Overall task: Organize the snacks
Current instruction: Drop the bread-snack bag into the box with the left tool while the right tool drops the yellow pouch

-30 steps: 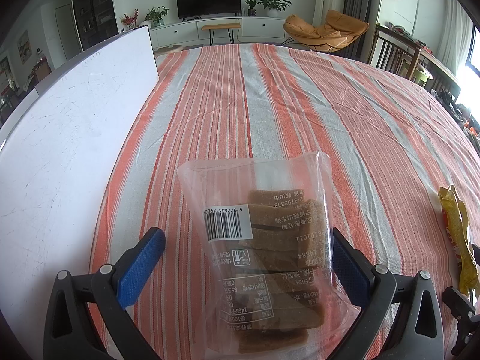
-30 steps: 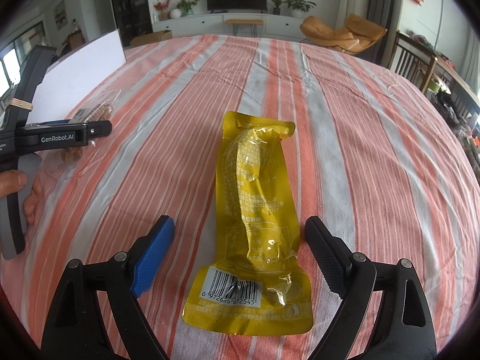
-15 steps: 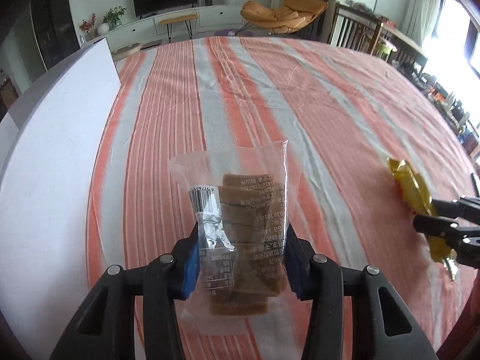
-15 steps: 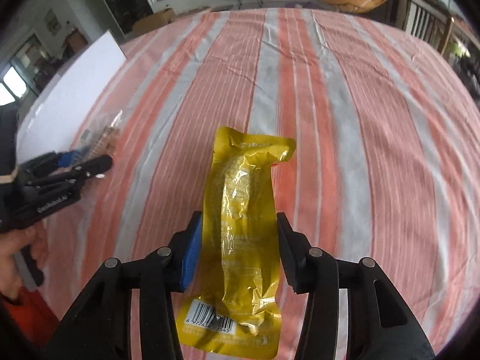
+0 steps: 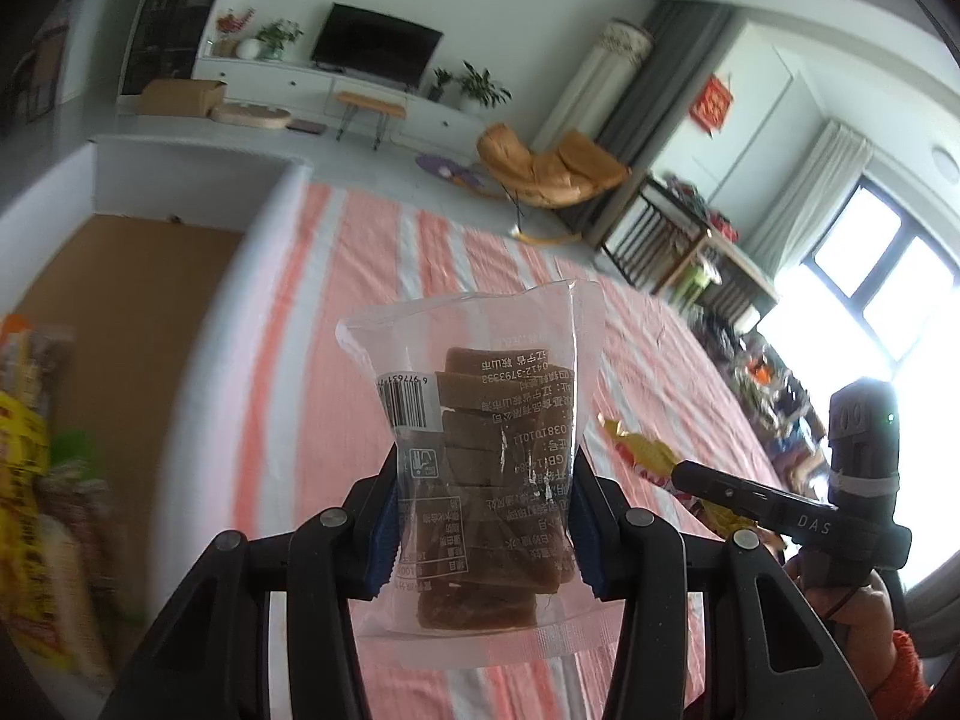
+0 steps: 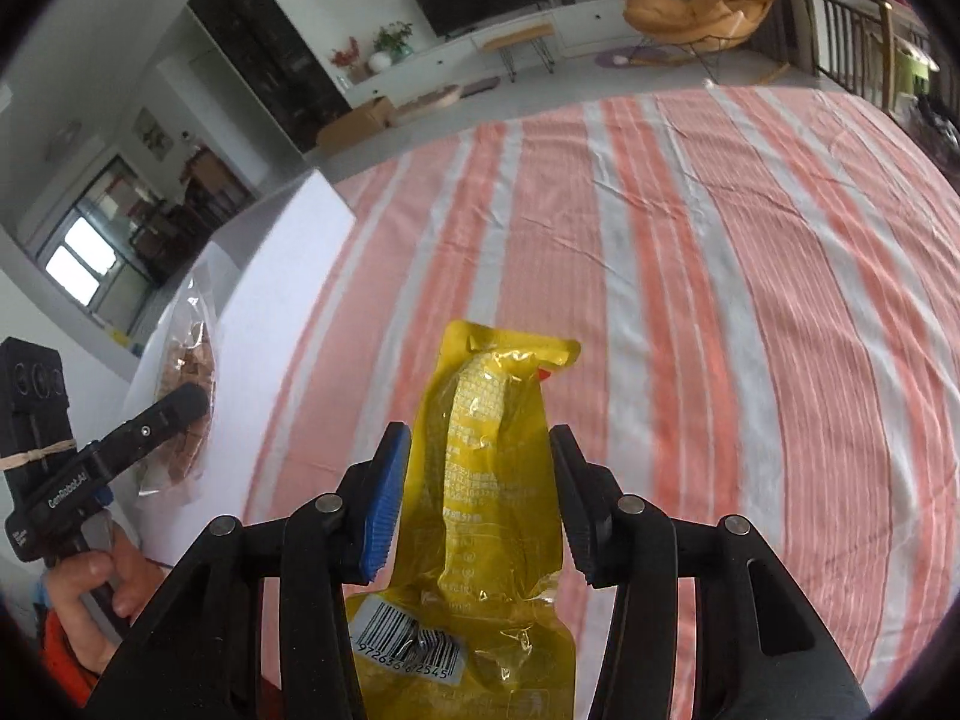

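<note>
Snacks were mid-sort: left tongs (image 5: 483,510) pinched a clear packet of brown slices (image 5: 480,468), right tongs (image 6: 474,504) pinched a yellow pouch (image 6: 492,480), both lifted beside the white box (image 5: 198,312), where other packets (image 5: 30,480) already lay; neither was yet inside

I log a clear bag (image 5: 480,420) of brown slabs, white barcode label; a glossy yellow pouch (image 6: 492,480) with a white barcode panel; a tablecloth (image 6: 720,300) striped orange and pale grey; a white box (image 6: 288,276) with tan interior.
</note>
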The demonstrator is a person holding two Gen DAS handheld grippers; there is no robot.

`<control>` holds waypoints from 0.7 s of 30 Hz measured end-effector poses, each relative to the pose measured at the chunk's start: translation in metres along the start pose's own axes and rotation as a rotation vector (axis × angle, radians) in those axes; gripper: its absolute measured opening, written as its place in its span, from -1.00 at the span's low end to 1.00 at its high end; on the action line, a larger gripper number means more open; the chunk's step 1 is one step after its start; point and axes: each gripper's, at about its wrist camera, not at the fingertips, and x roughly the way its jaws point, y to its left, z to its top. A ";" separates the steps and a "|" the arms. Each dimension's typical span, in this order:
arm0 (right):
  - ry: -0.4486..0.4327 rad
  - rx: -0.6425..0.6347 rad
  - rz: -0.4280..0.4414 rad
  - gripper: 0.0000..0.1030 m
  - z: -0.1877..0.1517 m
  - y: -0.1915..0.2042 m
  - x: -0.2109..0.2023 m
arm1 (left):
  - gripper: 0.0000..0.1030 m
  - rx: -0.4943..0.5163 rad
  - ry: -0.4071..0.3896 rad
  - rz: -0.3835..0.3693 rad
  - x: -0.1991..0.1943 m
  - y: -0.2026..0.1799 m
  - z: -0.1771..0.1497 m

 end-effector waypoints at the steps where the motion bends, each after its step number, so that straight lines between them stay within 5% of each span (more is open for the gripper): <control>1: -0.009 -0.019 0.022 -0.04 0.007 0.013 0.000 | -0.09 -0.011 -0.020 0.015 -0.017 0.012 0.007; 11: -0.012 -0.185 0.355 -0.04 0.046 0.200 0.019 | -0.09 -0.098 -0.059 0.388 -0.106 0.151 0.021; 15: 0.045 -0.241 0.382 -0.04 0.041 0.263 0.066 | -0.06 -0.133 -0.005 0.466 -0.107 0.184 -0.002; 18: 0.057 -0.295 0.350 0.03 0.029 0.291 0.106 | 0.30 -0.142 0.026 0.502 -0.098 0.193 -0.013; 21: 0.085 -0.328 0.327 0.41 0.017 0.298 0.137 | 0.60 -0.133 -0.009 0.514 -0.099 0.190 -0.014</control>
